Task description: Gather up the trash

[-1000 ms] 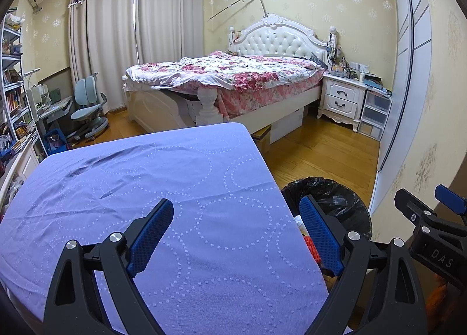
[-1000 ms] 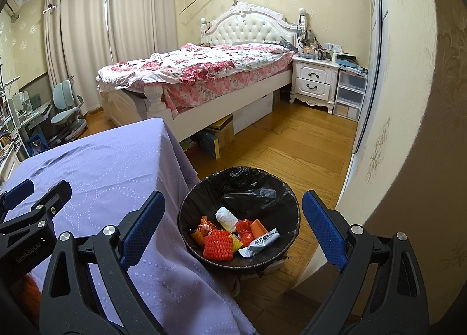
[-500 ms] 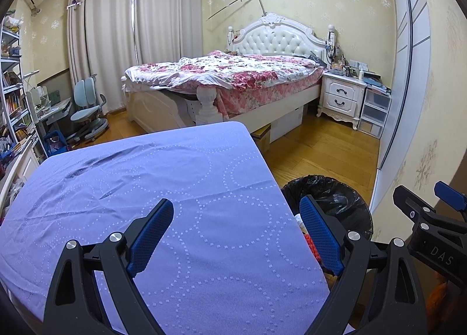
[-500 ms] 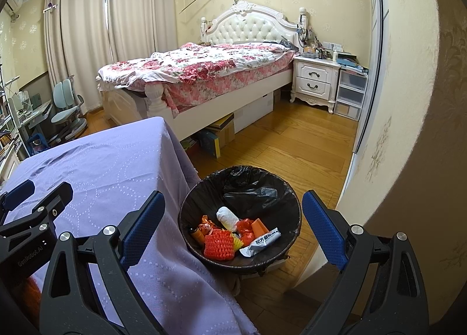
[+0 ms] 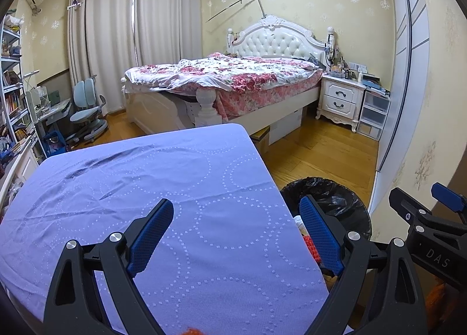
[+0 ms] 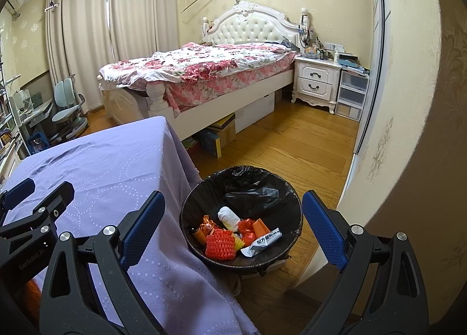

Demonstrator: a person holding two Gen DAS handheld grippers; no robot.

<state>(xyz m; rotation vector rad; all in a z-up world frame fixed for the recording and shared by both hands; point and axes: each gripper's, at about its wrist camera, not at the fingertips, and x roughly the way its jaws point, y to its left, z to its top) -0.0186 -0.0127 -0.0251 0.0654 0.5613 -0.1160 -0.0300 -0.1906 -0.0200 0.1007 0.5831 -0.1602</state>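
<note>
The bin (image 6: 242, 212) stands on the floor (image 6: 292, 148) just right of the surface (image 6: 111, 165), holding the trash (image 6: 233, 233), with the bed (image 6: 204, 72) behind both.

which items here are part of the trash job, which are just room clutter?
Job:
- trash bin with black liner
- trash inside: orange mesh piece, white wrapper, white roll
- purple-clothed table
- left gripper and right gripper, both open, nothing held

Clutter:
- bed
- nightstand
- desk chair
</note>
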